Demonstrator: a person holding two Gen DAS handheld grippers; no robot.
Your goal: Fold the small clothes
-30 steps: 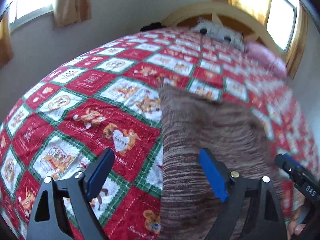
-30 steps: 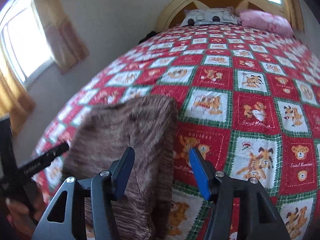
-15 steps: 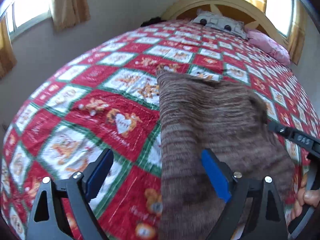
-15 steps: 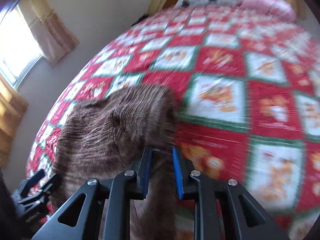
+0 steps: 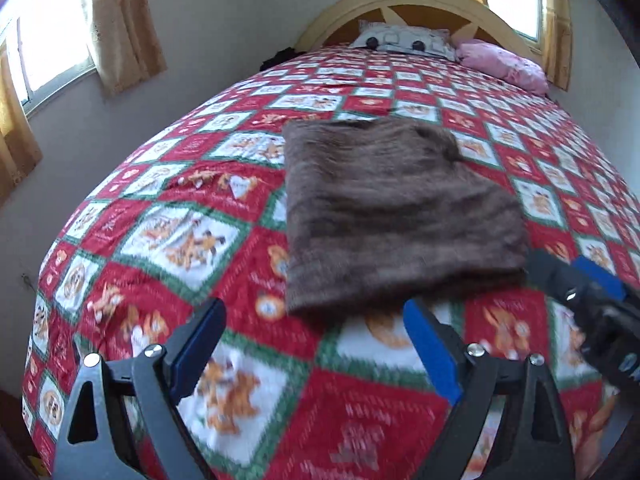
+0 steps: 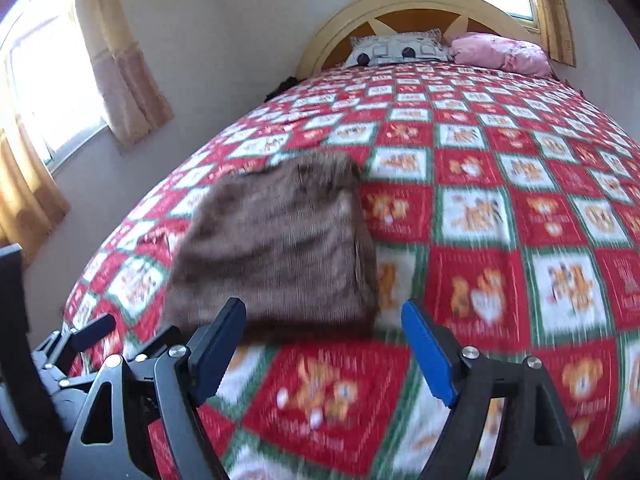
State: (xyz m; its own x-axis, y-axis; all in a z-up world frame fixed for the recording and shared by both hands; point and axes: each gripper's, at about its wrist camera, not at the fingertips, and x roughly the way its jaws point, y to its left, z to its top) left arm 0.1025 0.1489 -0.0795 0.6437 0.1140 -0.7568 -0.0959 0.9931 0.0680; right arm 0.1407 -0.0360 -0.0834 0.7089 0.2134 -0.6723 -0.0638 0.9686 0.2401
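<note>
A brown striped knit garment (image 5: 396, 208) lies folded into a flat rectangle on the red, green and white patchwork quilt (image 5: 180, 240). It also shows in the right wrist view (image 6: 280, 248). My left gripper (image 5: 316, 344) is open and empty, just short of the garment's near edge. My right gripper (image 6: 324, 344) is open and empty, at the garment's near right corner without touching it. The right gripper also shows at the right edge of the left wrist view (image 5: 592, 292).
The bed's yellow headboard (image 6: 420, 4) is far ahead with a grey pillow (image 6: 400, 48) and a pink pillow (image 6: 500, 52). A wall with curtained windows (image 5: 52, 52) runs along the left of the bed. The quilt stretches wide to the right.
The right gripper was shut on the garment's edge half a second ago and has opened and let go. Both grippers have drawn back toward the bed's foot; the garment now lies shorter, folded over.
</note>
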